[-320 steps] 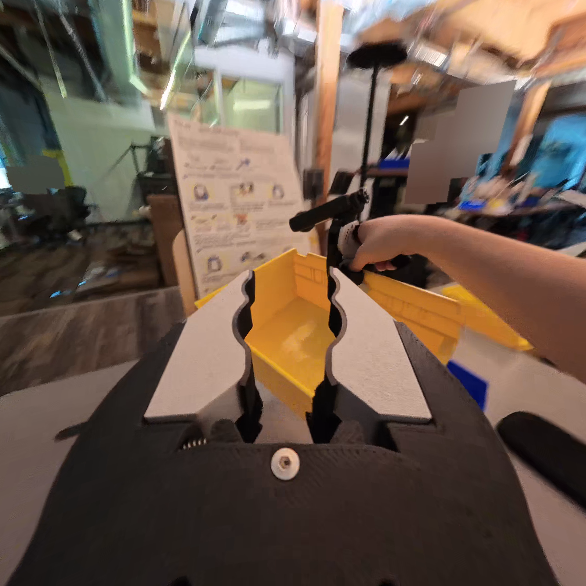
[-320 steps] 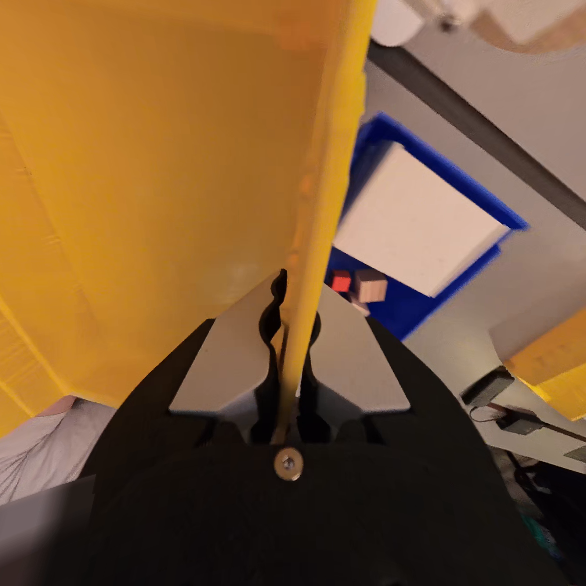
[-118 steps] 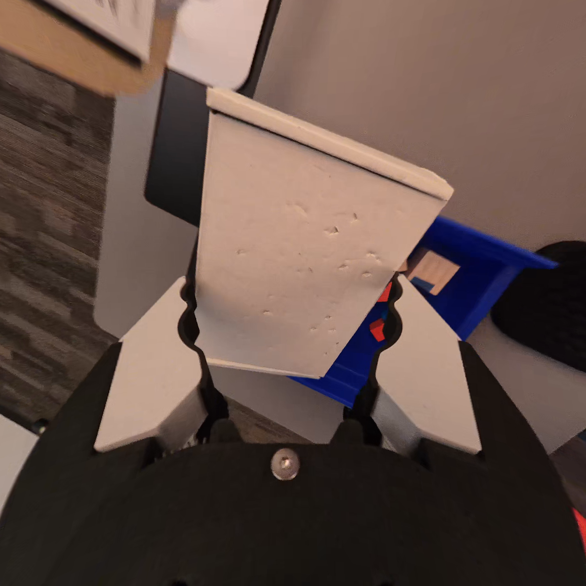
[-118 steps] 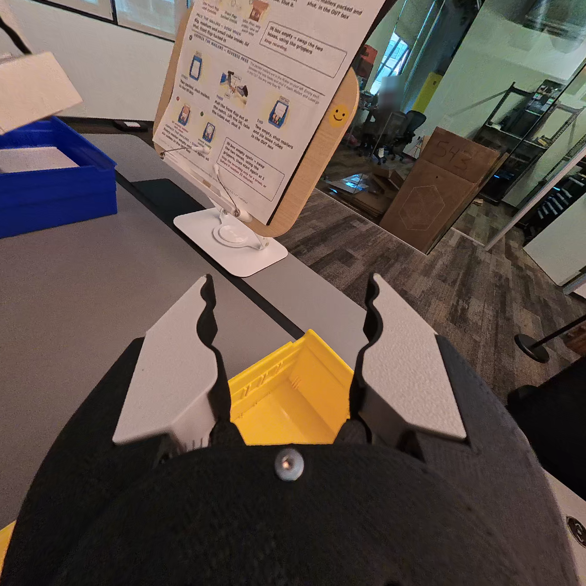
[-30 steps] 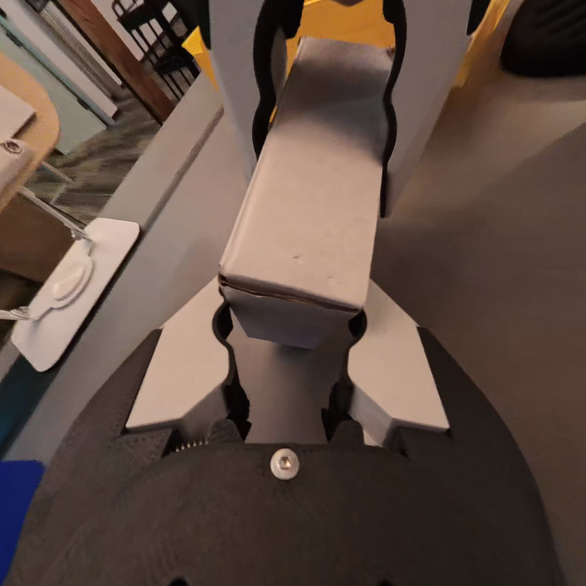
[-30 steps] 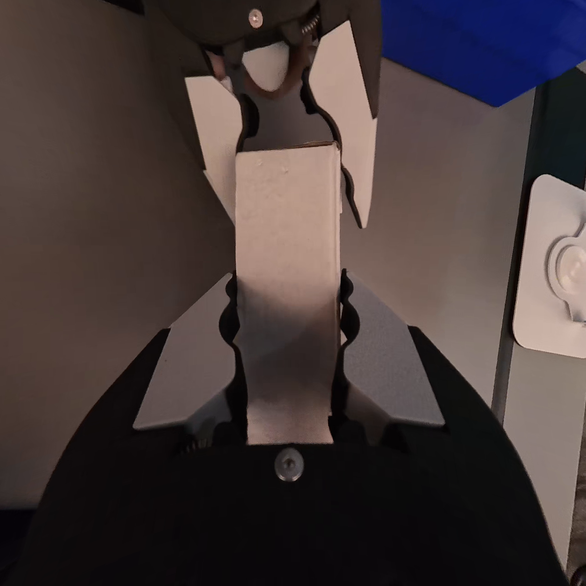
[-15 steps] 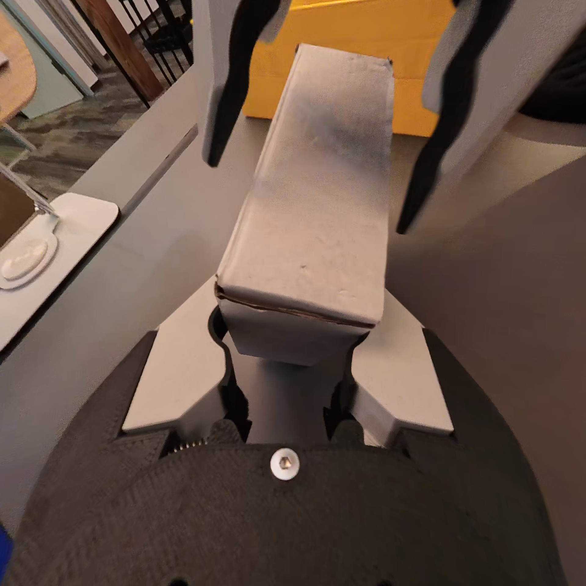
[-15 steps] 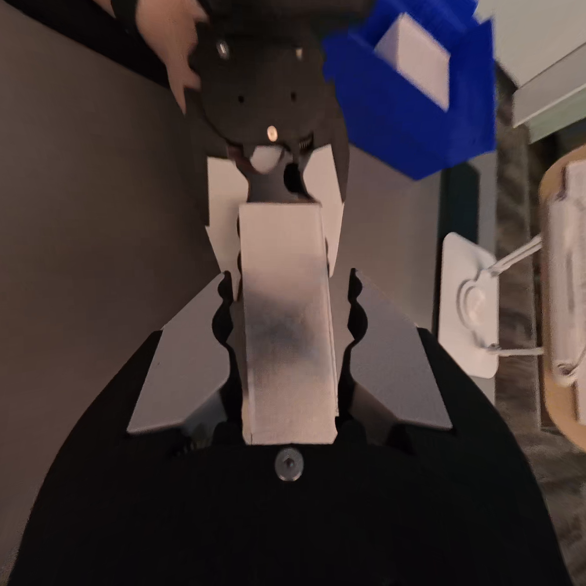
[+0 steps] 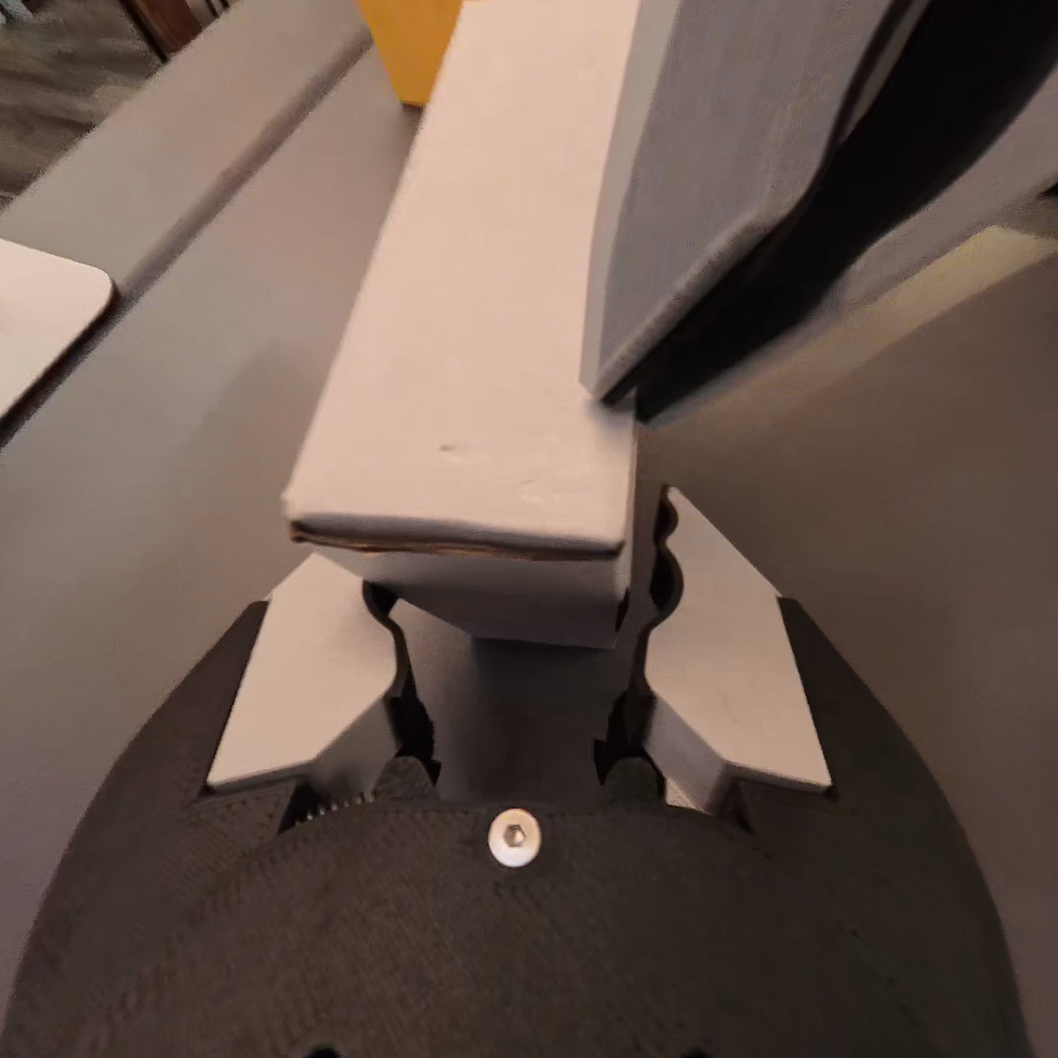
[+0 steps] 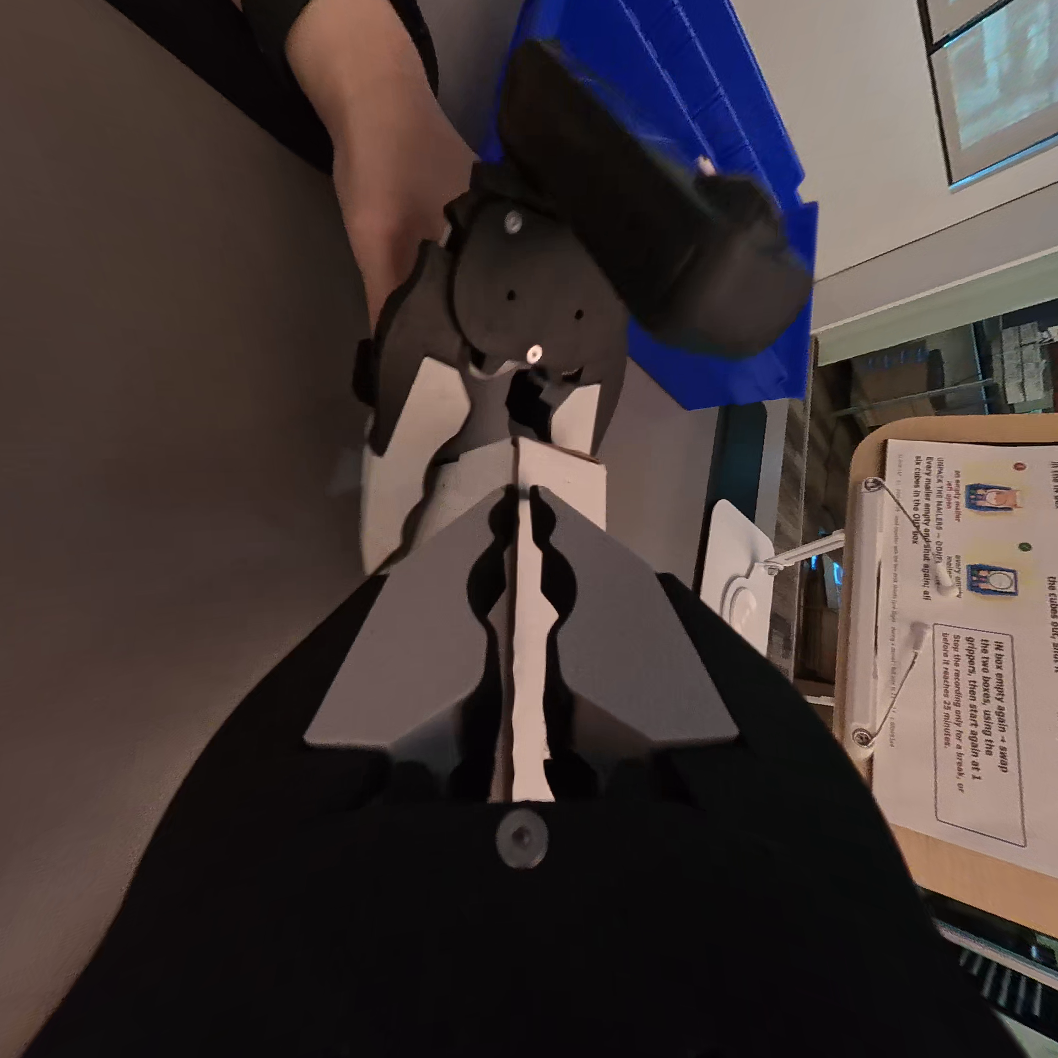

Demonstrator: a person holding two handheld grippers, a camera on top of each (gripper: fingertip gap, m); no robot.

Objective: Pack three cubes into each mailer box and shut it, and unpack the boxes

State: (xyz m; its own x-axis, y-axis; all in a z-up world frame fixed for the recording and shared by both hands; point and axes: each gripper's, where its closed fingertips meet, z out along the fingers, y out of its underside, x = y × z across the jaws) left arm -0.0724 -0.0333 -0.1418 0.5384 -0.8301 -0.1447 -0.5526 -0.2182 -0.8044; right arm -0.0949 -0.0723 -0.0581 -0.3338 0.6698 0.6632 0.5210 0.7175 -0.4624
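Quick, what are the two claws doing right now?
Left gripper: shut on one end of the white mailer box.
Right gripper: shut on a thin edge of the same box.

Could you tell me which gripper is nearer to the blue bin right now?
Left. The left gripper sits at the mailer box's far end, directly in front of the blue bin. The right gripper is pinched on the box's nearer side, farther from the bin.

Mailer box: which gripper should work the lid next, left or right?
Right, probably. The right gripper is already pinched on a thin white panel of the mailer box, apparently the lid edge. The left gripper clamps the box's end, so it is better used as the brace.
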